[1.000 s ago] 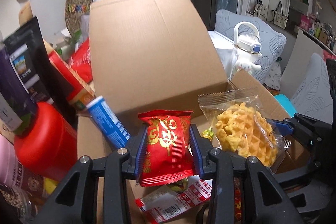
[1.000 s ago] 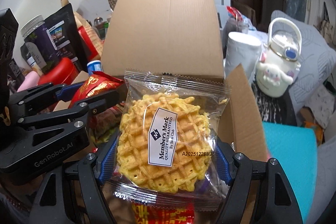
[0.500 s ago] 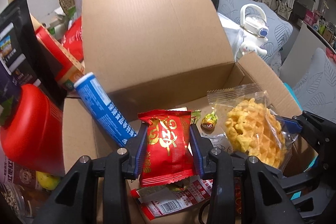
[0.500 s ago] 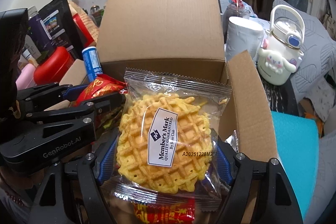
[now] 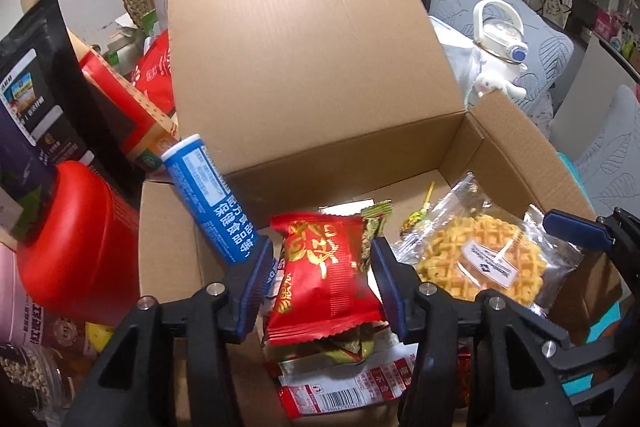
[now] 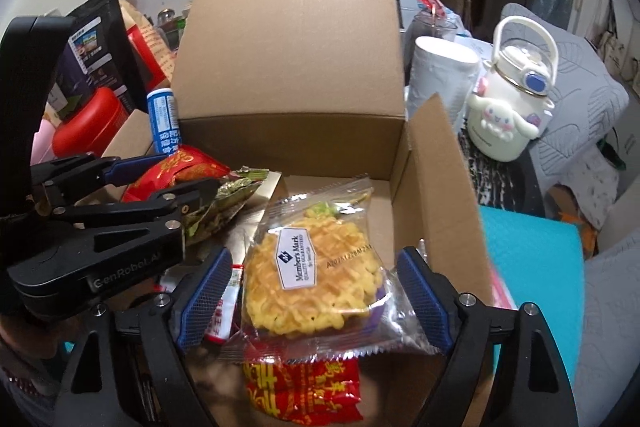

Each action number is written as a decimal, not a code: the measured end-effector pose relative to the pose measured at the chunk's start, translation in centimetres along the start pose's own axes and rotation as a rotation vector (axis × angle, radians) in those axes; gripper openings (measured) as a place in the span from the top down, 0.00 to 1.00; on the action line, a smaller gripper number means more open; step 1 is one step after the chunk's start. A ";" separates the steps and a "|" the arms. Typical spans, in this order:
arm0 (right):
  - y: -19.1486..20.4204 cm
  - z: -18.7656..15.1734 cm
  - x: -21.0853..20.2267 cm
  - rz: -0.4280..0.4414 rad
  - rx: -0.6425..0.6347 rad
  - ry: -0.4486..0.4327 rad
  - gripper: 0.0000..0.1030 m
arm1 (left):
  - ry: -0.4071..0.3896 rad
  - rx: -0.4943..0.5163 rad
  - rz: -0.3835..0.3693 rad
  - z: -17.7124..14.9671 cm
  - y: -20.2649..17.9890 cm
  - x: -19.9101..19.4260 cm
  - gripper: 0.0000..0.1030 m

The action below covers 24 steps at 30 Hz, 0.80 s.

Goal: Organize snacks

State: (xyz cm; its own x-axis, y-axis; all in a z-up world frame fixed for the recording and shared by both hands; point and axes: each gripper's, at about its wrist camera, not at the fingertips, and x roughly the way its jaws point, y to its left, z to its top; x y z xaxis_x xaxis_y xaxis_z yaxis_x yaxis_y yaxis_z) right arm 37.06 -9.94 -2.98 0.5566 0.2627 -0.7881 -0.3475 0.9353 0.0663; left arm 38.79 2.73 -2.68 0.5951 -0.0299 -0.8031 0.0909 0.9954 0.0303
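Step in hand, by my read: dropping both snacks into the cardboard box [image 5: 304, 67]. To do it well: let go low, over bare floor, w/o dragging the wrappers back out on the pads; pull each gripper straight back & up, no sideways sweep, since the two tools sit close.

Left gripper [image 5: 322, 277]: jaws spread, blue pads just clear of the red snack packet [image 5: 322, 279] on both sides, so it's open, not gripping. Packet sits right btwn the pads, tilted, resting on a heap of other wrappers directly below. Just left of the left pad, a blue tube [image 5: 212, 203] leans on the box's side wall. Watch that on the way out.

Right gripper [image 6: 314, 299]: also open, gap showing on each side of the waffle pack [image 6: 314, 279]. Pack lies flat btwn the fingers, a bit left of centre, label up. Nearest to the cam, under its near edge, another red wrapper [image 6: 304, 395]. Ahead of the pack, bare box floor, then the tall back flap. Beyond-right, outside the box: white bottle [image 6: 510, 115].

Snacks look landed; whether fully settled, can't tell.
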 end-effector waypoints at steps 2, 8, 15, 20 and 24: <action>-0.1 0.1 -0.7 -0.007 0.006 -0.012 0.17 | -0.012 0.004 0.010 0.1 -0.1 -0.7 0.51; 0.1 0.4 -3.7 -0.023 0.005 -0.071 0.17 | -0.079 -0.011 -0.003 0.7 -0.1 -3.8 0.51; 0.8 0.6 -8.6 -0.039 -0.003 -0.170 0.17 | -0.172 -0.006 -0.006 1.2 -0.3 -8.9 0.51; 1.4 0.4 -12.5 -0.056 -0.004 -0.248 0.17 | -0.245 0.000 -0.008 0.7 -0.4 -12.9 0.51; 2.1 -0.3 -15.6 -0.067 -0.007 -0.311 0.17 | -0.289 0.002 -0.011 0.0 -0.6 -15.9 0.51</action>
State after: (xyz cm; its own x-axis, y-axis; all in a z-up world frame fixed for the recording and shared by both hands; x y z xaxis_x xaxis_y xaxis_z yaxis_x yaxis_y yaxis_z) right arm 27.41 -12.10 9.28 0.7819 0.2617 -0.5658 -0.3072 0.9515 0.0156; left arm 29.30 2.56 10.05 0.7967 -0.0661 -0.6008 0.1005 0.9947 0.0238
